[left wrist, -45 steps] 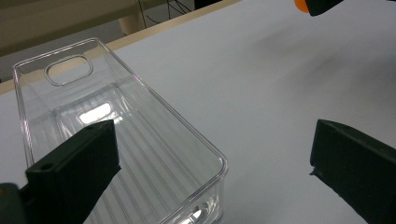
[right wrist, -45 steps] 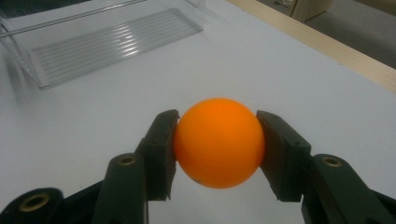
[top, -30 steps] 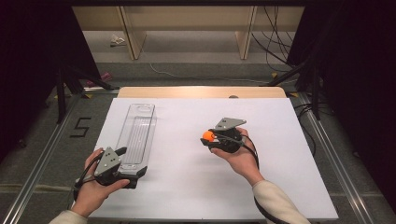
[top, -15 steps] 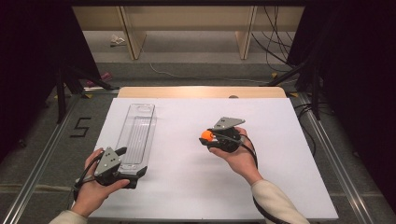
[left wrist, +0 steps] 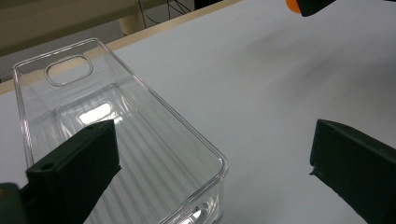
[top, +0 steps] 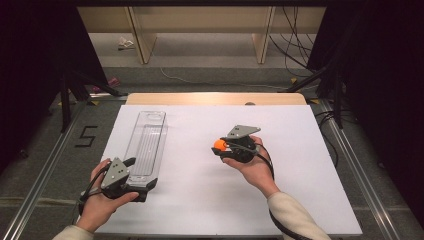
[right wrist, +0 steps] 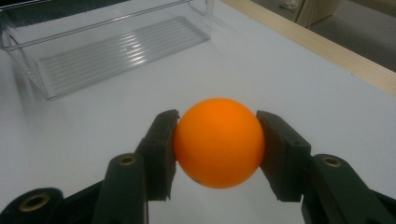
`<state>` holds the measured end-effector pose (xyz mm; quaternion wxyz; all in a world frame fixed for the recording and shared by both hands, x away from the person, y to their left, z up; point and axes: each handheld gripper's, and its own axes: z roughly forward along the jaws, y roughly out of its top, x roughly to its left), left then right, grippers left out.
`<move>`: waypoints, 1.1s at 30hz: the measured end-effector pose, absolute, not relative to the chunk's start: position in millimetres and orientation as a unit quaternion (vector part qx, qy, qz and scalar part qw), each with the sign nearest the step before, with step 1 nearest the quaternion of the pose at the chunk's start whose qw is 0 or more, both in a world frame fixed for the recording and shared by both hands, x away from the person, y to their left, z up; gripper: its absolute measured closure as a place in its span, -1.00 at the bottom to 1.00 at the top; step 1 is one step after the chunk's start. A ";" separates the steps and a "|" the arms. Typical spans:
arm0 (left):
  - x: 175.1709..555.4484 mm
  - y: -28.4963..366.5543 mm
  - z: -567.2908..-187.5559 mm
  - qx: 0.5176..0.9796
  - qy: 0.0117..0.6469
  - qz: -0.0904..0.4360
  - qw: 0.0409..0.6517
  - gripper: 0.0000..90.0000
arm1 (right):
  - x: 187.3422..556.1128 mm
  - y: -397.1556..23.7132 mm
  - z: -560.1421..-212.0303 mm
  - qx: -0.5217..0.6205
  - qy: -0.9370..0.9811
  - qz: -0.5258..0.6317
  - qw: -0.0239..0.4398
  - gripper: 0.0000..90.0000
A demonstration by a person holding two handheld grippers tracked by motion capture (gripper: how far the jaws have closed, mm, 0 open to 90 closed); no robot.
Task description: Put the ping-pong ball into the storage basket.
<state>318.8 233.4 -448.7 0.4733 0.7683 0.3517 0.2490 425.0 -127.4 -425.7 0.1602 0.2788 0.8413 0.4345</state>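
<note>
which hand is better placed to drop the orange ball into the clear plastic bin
Right. The right gripper is already shut on the round orange ball, held above the white table. The left gripper is open at the near end of the long clear plastic bin, likely better used to steady it.

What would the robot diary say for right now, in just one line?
right tool: shut on orange ball, held above table | left tool: open, at near end of clear bin | bin: empty

orange ball [right wrist: 218, 141], black tool [right wrist: 218, 154], clear ribbed tray [top: 146, 145], white table [top: 300, 165]
</note>
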 end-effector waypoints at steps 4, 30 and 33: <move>318.8 233.4 -448.7 0.768 0.352 0.249 0.473 -0.98 | 425.3 -125.9 -425.5 0.278 0.841 0.436 0.159 0.14; 318.8 233.2 -448.7 0.768 0.352 0.249 0.474 -0.98 | 427.1 -118.2 -425.5 0.274 0.842 0.438 0.157 0.14; 318.8 233.3 -448.8 0.768 0.352 0.248 0.474 -0.98 | 427.3 -117.4 -425.6 0.274 0.842 0.437 0.157 0.14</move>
